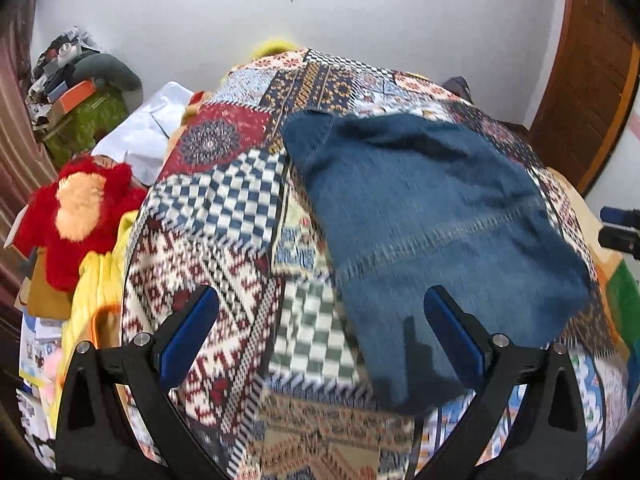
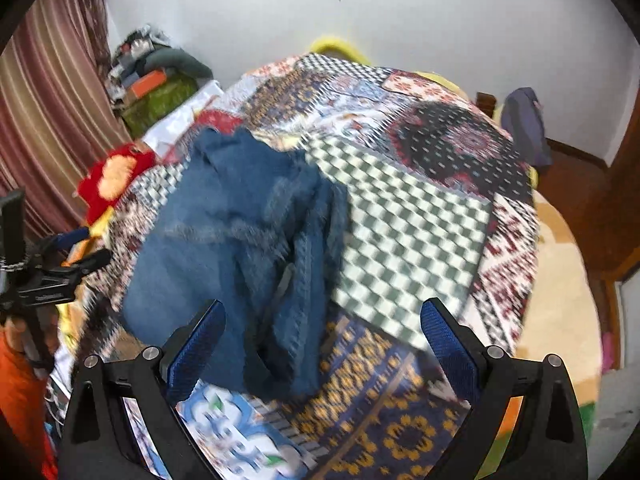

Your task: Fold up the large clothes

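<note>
A blue denim garment [image 1: 436,216] lies folded on a patchwork bedspread [image 1: 224,216], with a stitched seam across it. My left gripper [image 1: 320,320] hovers open above its near left edge, nothing between the blue pads. In the right wrist view the same denim garment [image 2: 236,240] lies bunched, with a thick fold along its right side. My right gripper [image 2: 322,332] is open above its near end and holds nothing. The left gripper [image 2: 60,260] shows at the far left of that view, held by a hand. The right gripper [image 1: 622,228] shows at the right edge of the left wrist view.
A red and orange plush toy [image 1: 76,216] lies at the bed's left edge beside yellow cloth [image 1: 100,288]. A white sheet [image 1: 148,136] and a cluttered green box [image 1: 88,120] sit at the back left. Striped curtains [image 2: 48,120] hang left. A wooden door [image 1: 588,80] stands right.
</note>
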The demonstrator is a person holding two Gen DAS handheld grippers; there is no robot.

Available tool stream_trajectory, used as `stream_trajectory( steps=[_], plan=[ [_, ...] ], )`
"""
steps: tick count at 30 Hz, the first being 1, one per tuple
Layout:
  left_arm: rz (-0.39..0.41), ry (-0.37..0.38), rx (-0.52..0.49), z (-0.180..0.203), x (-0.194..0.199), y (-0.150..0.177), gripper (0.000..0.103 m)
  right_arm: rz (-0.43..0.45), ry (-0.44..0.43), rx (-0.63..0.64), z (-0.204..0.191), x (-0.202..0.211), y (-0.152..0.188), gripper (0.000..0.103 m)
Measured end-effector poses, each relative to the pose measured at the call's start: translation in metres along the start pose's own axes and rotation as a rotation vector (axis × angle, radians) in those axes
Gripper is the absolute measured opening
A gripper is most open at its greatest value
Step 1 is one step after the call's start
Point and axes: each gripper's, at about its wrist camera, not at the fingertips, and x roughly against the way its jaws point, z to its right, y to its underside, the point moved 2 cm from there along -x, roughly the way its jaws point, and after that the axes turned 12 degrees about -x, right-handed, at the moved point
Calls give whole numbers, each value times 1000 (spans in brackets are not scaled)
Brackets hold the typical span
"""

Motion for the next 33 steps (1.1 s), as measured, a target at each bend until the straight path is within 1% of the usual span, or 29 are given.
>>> stream_trajectory(
  steps=[3, 4, 6, 10, 12, 14, 16, 17, 19, 20, 22, 23, 24, 26, 28, 30, 33],
  plan=[
    [10, 13, 1, -2, -17, -21, 103, -6, -38, -12, -11, -14, -13, 97],
    [9, 23, 0, -3, -29, -28, 103, -10, -49, -17, -13, -19, -16, 97],
    [2, 41, -4, 0, -43, -40, 103, -33, -84, -35, -20, -33, -23, 97],
    [-18, 86, -22, 11, -76, -62, 103, -82, -127, -47, -30, -65, -32, 97],
    [-33, 112, -21, 15, -94, -73, 103, -103, -133, -35, -33, -79, -35, 97],
    [-42, 122, -25, 17, -111, -85, 103, -115, -113, -20, -34, -96, -37, 97],
    [-50, 112, -21, 17, -125, -96, 103, -118, -94, -24, -27, -109, -41, 97],
    [-46, 107, -17, 17, -132, -103, 103, -129, -102, -40, -20, -118, -44, 97],
    [-46, 73, -19, 14, -145, -115, 103, -154, -140, -69, -10, -130, -49, 97],
    [-44, 49, -23, 13, -150, -119, 103, -160, -151, -94, -3, -136, -51, 97],
    [-50, -5, -23, 9, -160, -127, 103, -160, -168, -101, 3, -140, -54, 97],
    [-66, -4, -17, 6, -166, -130, 103, -153, -169, -99, 4, -141, -55, 97],
    [-81, 2, -4, 3, -170, -131, 103, -138, -162, -96, 5, -139, -56, 97],
    [-78, -9, 26, -3, -169, -131, 103, -117, -140, -81, 4, -135, -57, 97],
    [-50, -20, 47, -8, -159, -129, 103, -101, -112, -57, -2, -129, -58, 97],
    [-35, -23, 55, -11, -148, -128, 103, -65, -75, -23, -10, -117, -58, 97],
    [-17, -33, 39, -14, -127, -123, 103, -22, -37, 11, -16, -99, -60, 97]
  ],
)
